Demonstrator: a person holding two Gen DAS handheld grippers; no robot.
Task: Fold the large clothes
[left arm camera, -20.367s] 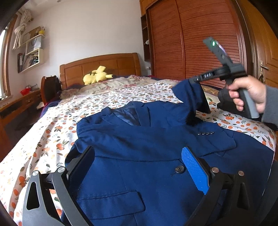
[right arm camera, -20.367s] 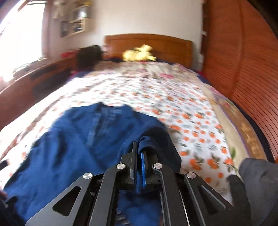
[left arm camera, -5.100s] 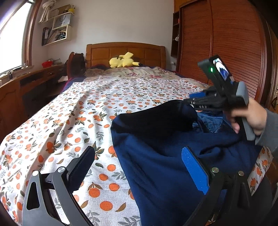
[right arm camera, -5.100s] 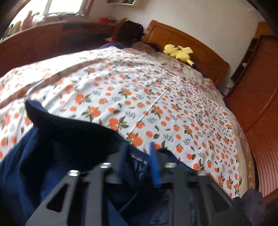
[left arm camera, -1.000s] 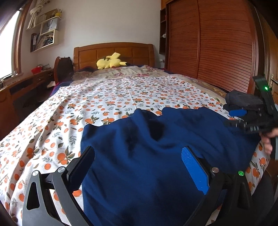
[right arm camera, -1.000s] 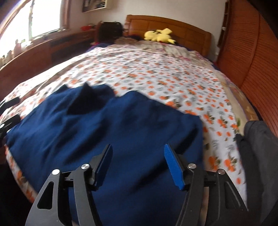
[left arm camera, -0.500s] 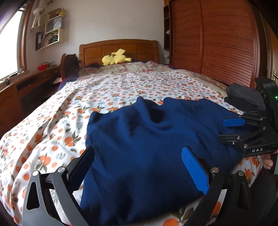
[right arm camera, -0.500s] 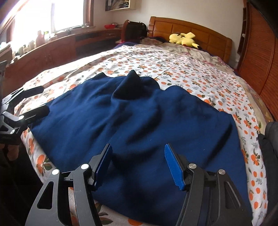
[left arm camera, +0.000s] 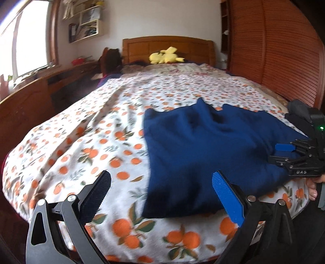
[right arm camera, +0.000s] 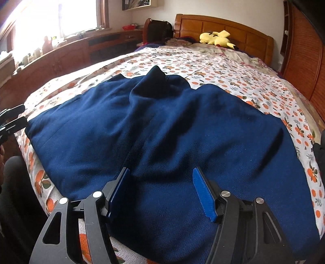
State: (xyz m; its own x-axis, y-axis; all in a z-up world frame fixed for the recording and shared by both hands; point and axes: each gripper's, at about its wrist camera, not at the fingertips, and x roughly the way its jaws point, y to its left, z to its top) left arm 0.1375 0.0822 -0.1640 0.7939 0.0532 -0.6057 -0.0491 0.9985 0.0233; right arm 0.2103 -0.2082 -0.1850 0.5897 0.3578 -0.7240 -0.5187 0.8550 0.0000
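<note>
Both tools hang open and empty: the right tool [right arm camera: 160, 189] over the near hem of the navy jacket [right arm camera: 162, 126], the left tool [left arm camera: 160, 193] beside its left edge. The jacket lies flat on the bed [left arm camera: 91, 130]; it looks soft, thick and limp, best pinched at hem corners. Beyond it, the bedspread offers free room up to the yellow plush toy [right arm camera: 217, 38].

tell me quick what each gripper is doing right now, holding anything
Left gripper: open, holding nothing.
Right gripper: open over the blue jacket, holding nothing.

Daylight glares through the window [right arm camera: 54, 18], blown out; fisheye edges bend, left view slightly blurred
</note>
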